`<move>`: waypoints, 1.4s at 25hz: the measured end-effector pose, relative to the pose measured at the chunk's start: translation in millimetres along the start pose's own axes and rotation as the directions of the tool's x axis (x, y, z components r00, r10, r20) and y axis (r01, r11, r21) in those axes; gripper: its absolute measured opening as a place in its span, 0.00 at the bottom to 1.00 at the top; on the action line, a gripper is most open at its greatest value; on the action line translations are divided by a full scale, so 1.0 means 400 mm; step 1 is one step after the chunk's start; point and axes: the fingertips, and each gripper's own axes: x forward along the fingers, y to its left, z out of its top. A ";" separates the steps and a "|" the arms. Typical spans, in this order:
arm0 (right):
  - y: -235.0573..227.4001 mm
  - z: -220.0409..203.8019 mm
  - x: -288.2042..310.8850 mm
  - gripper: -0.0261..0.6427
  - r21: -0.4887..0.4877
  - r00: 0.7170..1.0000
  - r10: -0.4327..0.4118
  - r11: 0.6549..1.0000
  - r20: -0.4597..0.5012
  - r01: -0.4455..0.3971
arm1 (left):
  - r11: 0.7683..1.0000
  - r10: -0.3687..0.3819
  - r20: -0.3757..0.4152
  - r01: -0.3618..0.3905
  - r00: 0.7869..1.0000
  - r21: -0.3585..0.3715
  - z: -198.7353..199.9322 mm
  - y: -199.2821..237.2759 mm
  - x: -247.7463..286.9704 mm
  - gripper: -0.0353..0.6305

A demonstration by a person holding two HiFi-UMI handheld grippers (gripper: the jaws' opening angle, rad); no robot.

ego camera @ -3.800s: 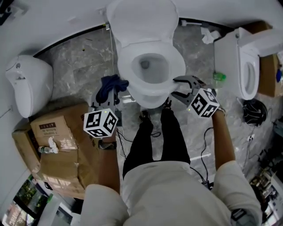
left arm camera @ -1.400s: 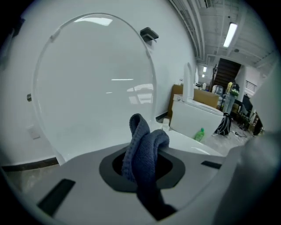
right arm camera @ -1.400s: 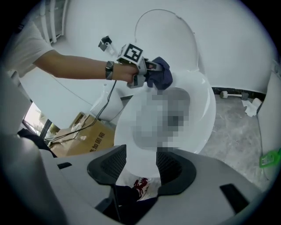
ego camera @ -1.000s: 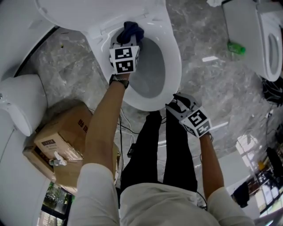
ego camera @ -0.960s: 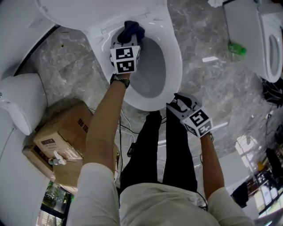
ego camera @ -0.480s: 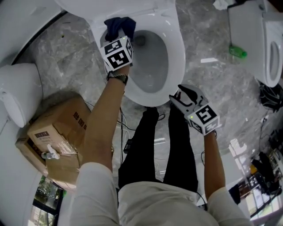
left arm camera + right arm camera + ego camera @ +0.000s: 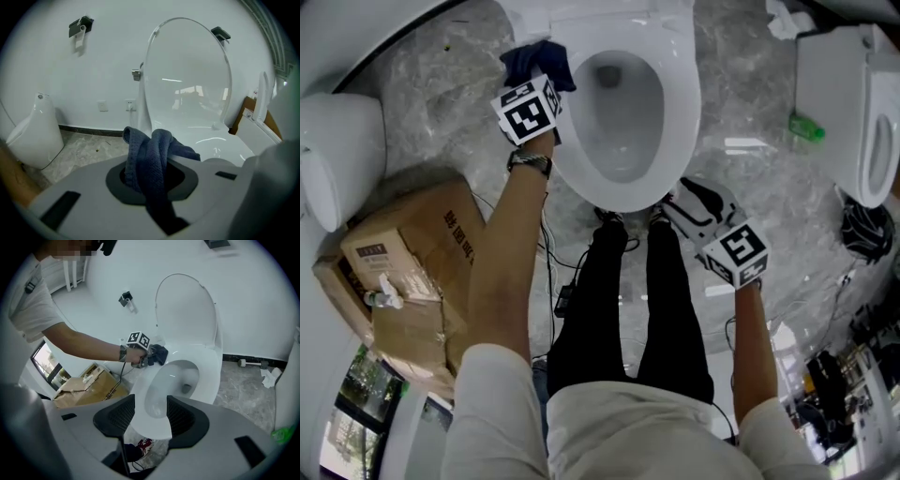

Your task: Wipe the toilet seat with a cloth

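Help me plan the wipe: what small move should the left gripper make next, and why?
Probably drag the cloth forward along the toilet seat's left rim. The left gripper is shut on the cloth at the seat's rear left edge; the right gripper hangs open near the front.

The person wore a white short-sleeved shirt (image 7: 619, 427), black trousers (image 7: 670, 319) and a metal watch (image 7: 529, 161). The left gripper (image 7: 151, 176) and the right gripper (image 7: 151, 413) were grey, each with a black-and-white marker cube (image 7: 527, 111)

My left gripper (image 7: 532, 94) holds the dark blue cloth (image 7: 536, 58) at the left rim of the toilet seat (image 7: 680, 94). My right gripper (image 7: 684, 203) hangs near its front edge.
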 end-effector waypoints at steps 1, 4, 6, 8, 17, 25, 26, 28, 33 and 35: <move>-0.001 -0.001 -0.004 0.38 -0.008 1.000 0.005 1.000 -0.002 -0.005 | 1.000 0.020 -0.012 -0.020 1.000 -0.009 -0.016 0.020 -0.010 0.12; -0.001 -0.015 -0.015 0.38 -0.026 1.000 0.023 0.999 -0.018 -0.023 | 0.998 0.060 -0.051 -0.060 0.997 -0.009 -0.075 0.070 -0.043 0.12; 0.001 -0.023 -0.021 0.38 -0.027 0.999 0.044 0.999 -0.029 -0.045 | 0.997 0.073 -0.065 -0.073 0.995 0.003 -0.117 0.081 -0.073 0.12; 0.005 -0.023 -0.025 0.38 -0.004 0.997 0.071 0.997 -0.031 -0.071 | 0.996 0.090 -0.064 -0.091 0.994 -0.019 -0.155 0.079 -0.107 0.12; 0.019 0.008 -0.023 0.38 -0.043 0.995 0.103 0.994 -0.016 -0.104 | 0.988 0.111 -0.017 -0.108 0.994 0.113 -0.232 -0.011 -0.170 0.12; 0.015 -0.013 -0.051 0.38 -0.049 0.995 0.099 0.994 -0.013 -0.100 | 0.985 0.032 -0.040 -0.025 0.999 0.168 -0.353 -0.078 -0.266 0.12; 0.018 -0.014 -0.053 0.38 -0.049 0.995 0.101 0.994 -0.010 -0.101 | 0.986 0.028 -0.047 -0.020 0.998 0.166 -0.365 -0.085 -0.282 0.12; 0.023 -0.015 -0.054 0.38 -0.048 0.994 0.105 0.993 -0.009 -0.105 | 0.986 0.023 -0.060 -0.013 0.998 0.164 -0.387 -0.099 -0.312 0.12; 0.027 -0.025 -0.060 0.38 -0.041 0.995 0.102 0.994 -0.003 -0.102 | 0.986 -0.007 -0.084 0.021 0.996 0.165 -0.439 -0.138 -0.356 0.12; 0.020 -0.027 -0.067 0.38 -0.030 0.996 0.094 0.995 0.005 -0.094 | 0.986 -0.025 -0.099 0.041 0.995 0.164 -0.469 -0.162 -0.370 0.12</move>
